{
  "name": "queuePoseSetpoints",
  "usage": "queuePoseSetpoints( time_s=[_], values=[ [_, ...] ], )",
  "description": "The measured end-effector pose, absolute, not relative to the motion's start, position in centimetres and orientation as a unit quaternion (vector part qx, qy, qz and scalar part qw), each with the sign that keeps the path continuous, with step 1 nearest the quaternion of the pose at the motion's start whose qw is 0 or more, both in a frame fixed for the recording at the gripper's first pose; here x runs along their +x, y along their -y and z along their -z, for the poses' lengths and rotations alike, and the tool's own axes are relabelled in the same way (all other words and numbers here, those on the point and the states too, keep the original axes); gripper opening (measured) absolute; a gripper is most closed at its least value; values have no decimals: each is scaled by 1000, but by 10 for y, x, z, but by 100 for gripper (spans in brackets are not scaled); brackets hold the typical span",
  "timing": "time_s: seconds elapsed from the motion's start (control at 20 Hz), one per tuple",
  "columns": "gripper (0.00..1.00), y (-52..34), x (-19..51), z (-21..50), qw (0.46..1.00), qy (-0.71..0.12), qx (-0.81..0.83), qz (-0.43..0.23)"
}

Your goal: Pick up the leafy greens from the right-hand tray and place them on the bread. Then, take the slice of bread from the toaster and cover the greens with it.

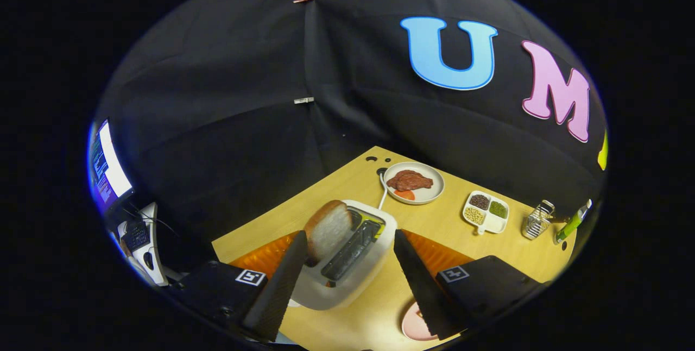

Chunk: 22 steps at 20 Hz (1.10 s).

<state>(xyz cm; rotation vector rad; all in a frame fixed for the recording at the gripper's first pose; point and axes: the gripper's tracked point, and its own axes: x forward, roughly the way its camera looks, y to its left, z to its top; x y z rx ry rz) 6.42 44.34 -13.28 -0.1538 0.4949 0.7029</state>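
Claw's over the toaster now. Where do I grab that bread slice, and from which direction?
Grip the exposed upper half of the bread slice, coming from above. It stands upright in the toaster slot, flat faces free. The claw is open; one finger already sits beside it.

Light: even, bright on table point(450, 220) | edges: strong fisheye bending (mild softness) | glare: none

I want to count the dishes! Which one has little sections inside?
The small white divided dish, beyond the toaster and the open hand-held gripper. It holds three separate piles of beans; the round plate beside it has no dividers.
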Motion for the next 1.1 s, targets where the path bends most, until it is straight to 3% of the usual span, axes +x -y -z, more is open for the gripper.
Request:
queuePoseSetpoints(
  time_s=[0.8,0.9,1.05,1.1],
  values=[
    [99,-507,106,196,907,-279,-84,-303],
    [94,-511,103,204,904,-286,-91,-304],
    [61,-512,102,205,905,-282,-104,-302],
    [57,-513,102,207,904,-282,-106,-303]
  ],
)
